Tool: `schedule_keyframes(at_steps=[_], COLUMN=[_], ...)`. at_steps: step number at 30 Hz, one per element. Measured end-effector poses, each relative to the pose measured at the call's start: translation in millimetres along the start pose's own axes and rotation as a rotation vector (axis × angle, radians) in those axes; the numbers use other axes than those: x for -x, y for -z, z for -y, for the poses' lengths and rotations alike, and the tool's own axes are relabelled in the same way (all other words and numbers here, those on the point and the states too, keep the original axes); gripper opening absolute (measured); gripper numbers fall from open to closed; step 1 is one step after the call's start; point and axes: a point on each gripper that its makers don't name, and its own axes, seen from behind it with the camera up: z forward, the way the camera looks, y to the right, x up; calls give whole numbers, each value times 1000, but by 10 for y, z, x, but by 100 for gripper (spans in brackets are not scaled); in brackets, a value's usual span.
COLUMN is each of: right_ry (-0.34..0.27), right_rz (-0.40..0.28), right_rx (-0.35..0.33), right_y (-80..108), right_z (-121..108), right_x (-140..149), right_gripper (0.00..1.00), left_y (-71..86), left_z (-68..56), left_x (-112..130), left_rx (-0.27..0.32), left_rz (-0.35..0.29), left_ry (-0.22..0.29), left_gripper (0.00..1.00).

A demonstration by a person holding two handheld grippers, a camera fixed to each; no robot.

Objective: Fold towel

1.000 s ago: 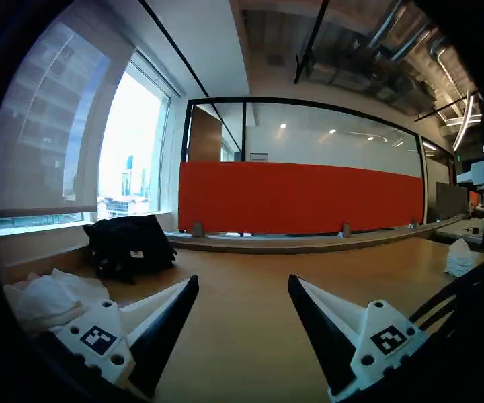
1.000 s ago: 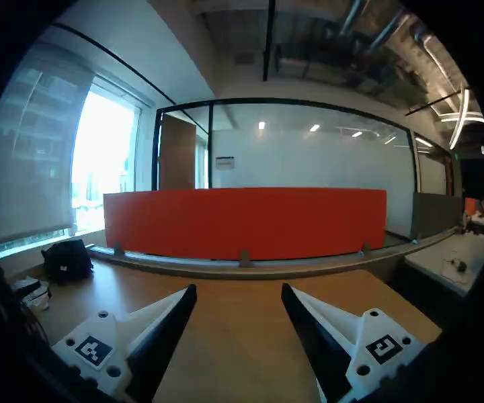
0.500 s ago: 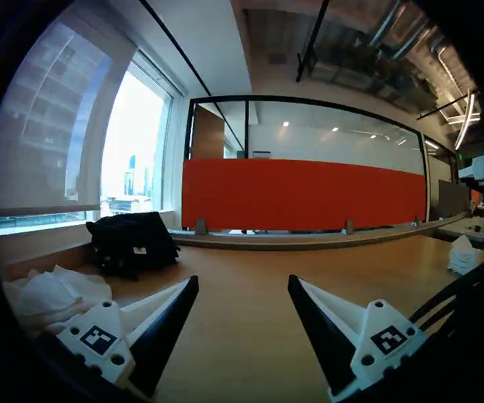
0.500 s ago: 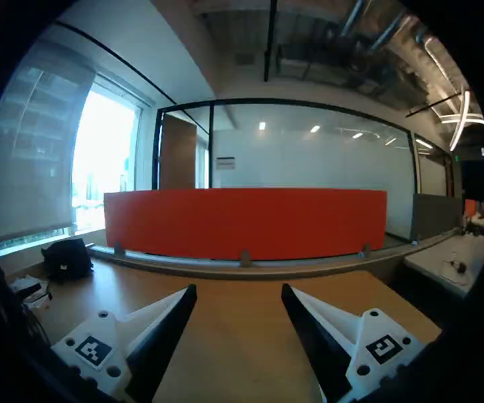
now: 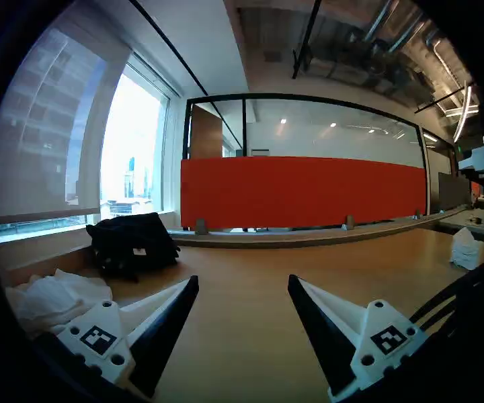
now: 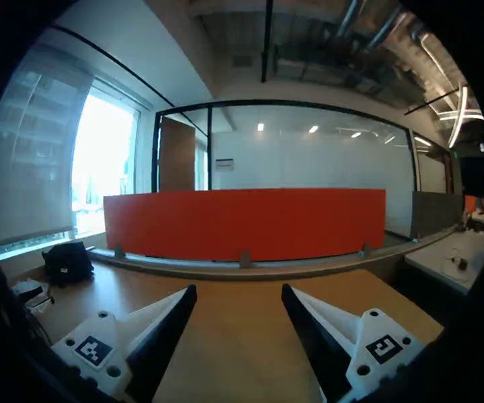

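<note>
A crumpled white cloth, likely the towel, lies at the left edge of the wooden table in the left gripper view, close to that gripper's left finger. My left gripper is open above the tabletop with nothing between its fingers. A small white folded cloth sits far right on the table. In the right gripper view my right gripper hangs open over the bare wood, and bits of white cloth show at the far left.
A black bag rests on the table near the window. An orange divider panel runs along the table's far edge, with a glass wall behind. A second desk stands to the right.
Both views have shifted only slightly; the left gripper's camera tilted a little, moving the white cloth at right lower. Both grippers stay open.
</note>
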Motion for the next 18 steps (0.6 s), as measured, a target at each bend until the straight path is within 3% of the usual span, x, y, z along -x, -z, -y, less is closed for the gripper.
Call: schedule_keyframes(at_steps=[8,18], right_ry=[13,-7], right_rz=[-33,-39], right_rx=[12,40], right_y=[-45,-73], right_z=[-138,-386], right_x=[-4,248], right_gripper=[98,98], left_y=[7,0], left_z=[0,-17], left_x=[1,6], left_rx=[0,0], left_rz=[0,0], left_ry=[1,0], left_gripper=[99,99])
